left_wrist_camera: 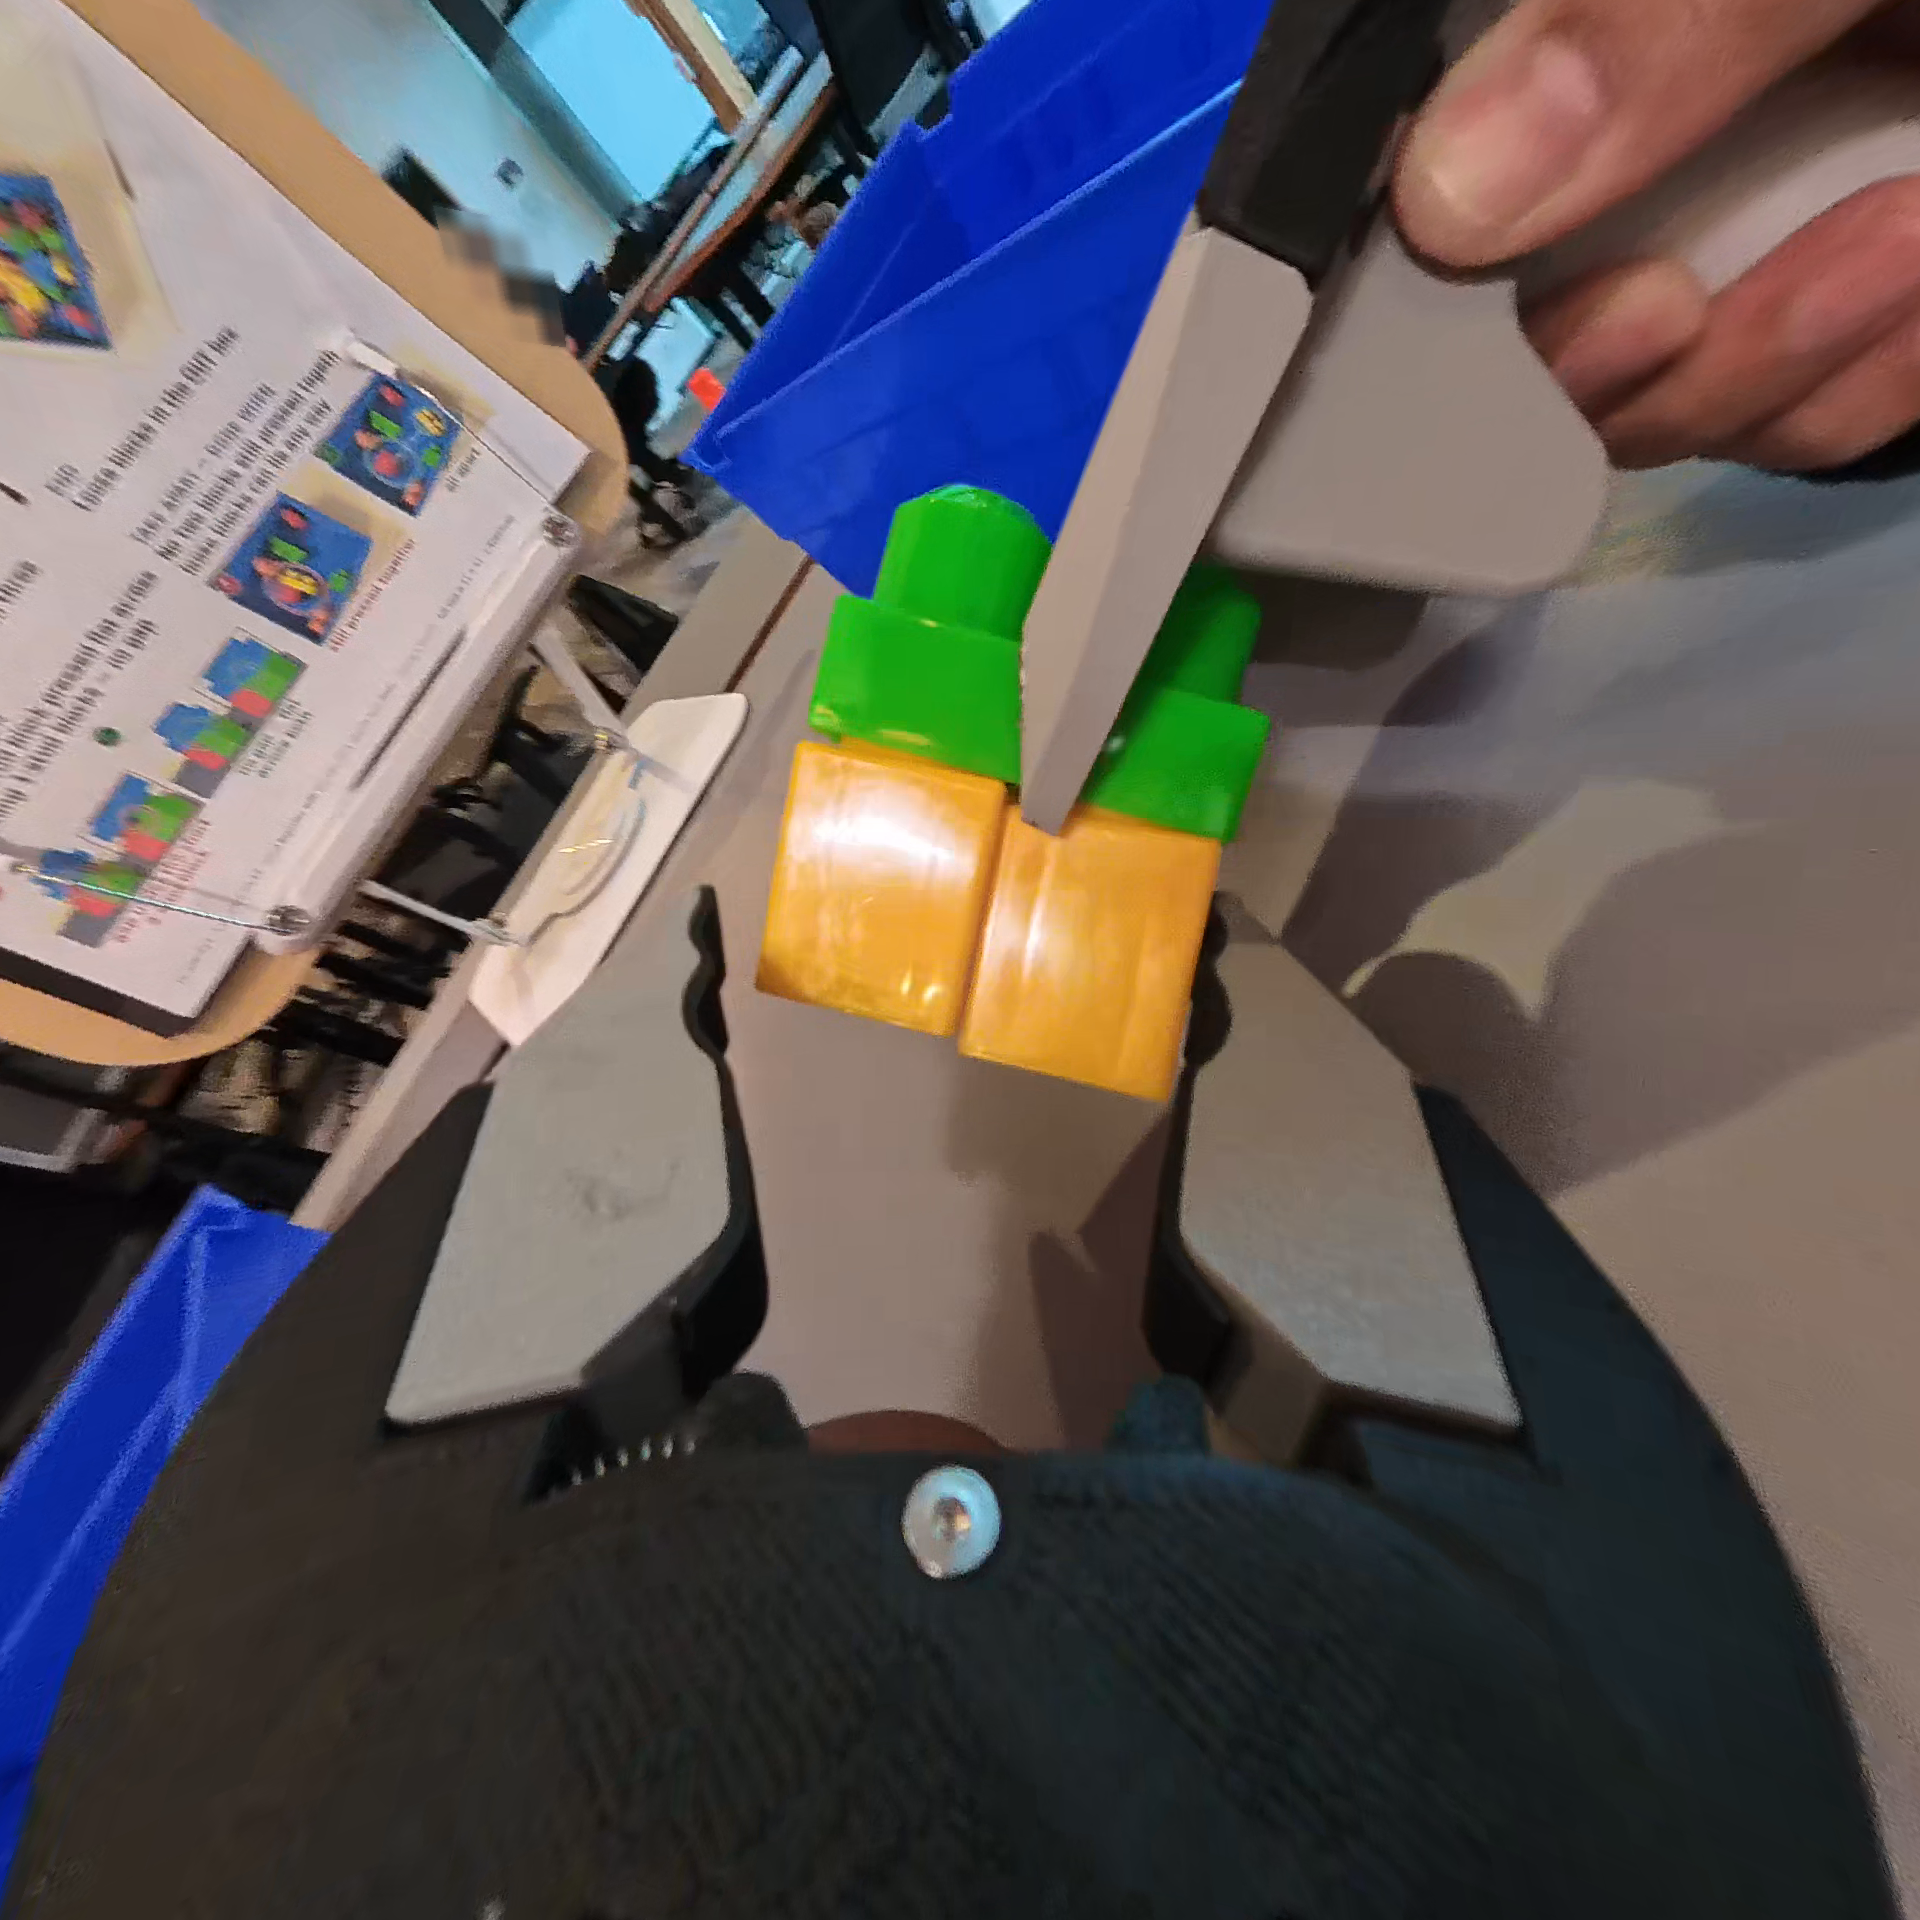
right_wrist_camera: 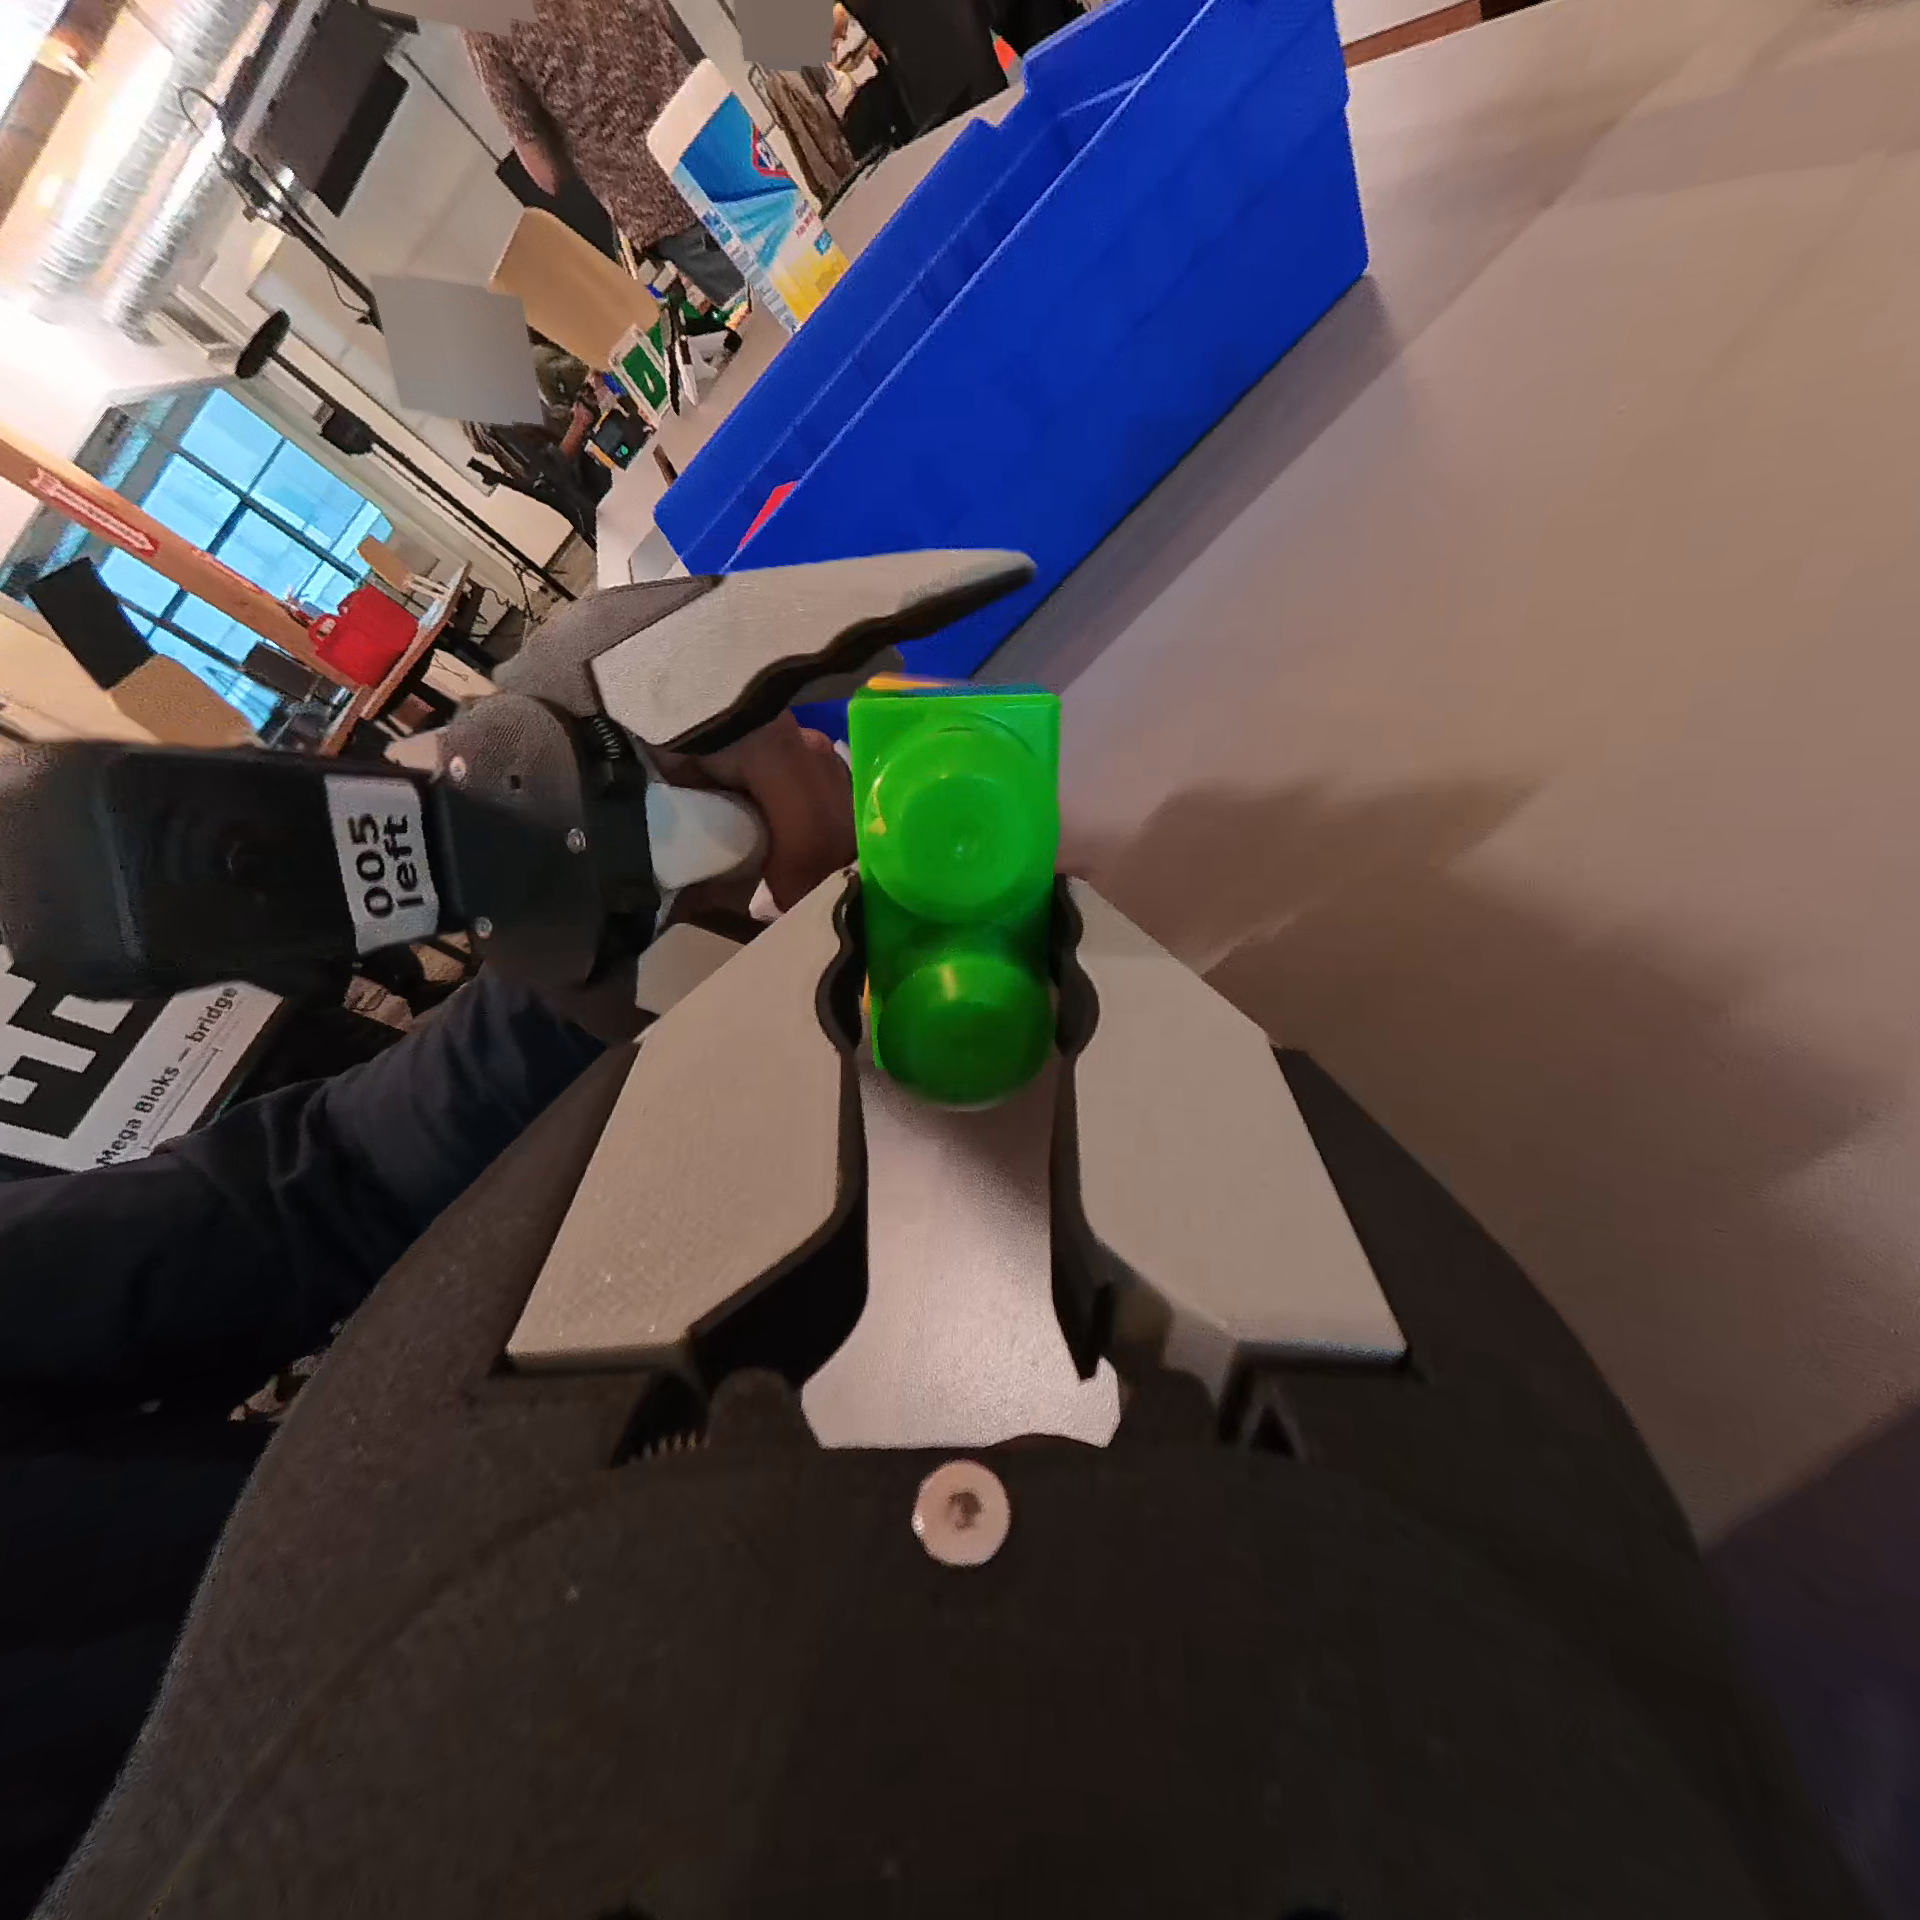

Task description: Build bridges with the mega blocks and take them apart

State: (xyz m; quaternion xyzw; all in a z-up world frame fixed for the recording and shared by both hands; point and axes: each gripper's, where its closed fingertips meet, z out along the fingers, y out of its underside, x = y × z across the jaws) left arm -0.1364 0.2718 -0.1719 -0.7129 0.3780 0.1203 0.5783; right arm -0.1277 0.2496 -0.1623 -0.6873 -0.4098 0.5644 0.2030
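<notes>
Green plastic is sitting pinched in the right hand-held gripper (right_wrist_camera: 956, 977): both its pads are pressing the sides of a green block (right_wrist_camera: 951, 831) with two round studs facing the right wrist camera. Under that green block, seen from the left wrist view, two yellow blocks (left_wrist_camera: 977, 914) are hanging side by side, joined to it and raised above the grey bench (right_wrist_camera: 1558, 727).

Around the yellow blocks the left hand-held gripper (left_wrist_camera: 956, 977) is standing wide open, its fingers (left_wrist_camera: 712, 997) flanking them; the left finger is clear of the blocks, while the right one is sitting right at the edge of the nearer yellow block, and contact there cannot be told. A hand (left_wrist_camera: 1662, 239) is gripping the right hand-held gripper above the blocks.

Beyond the green block a blue bin (right_wrist_camera: 1091, 312) is resting on the bench. Left of the left hand-held gripper, a printed sheet with pictures (left_wrist_camera: 260, 623) is leaning on a clear stand (left_wrist_camera: 613, 831). Further off, blurred room furniture and people are showing.
</notes>
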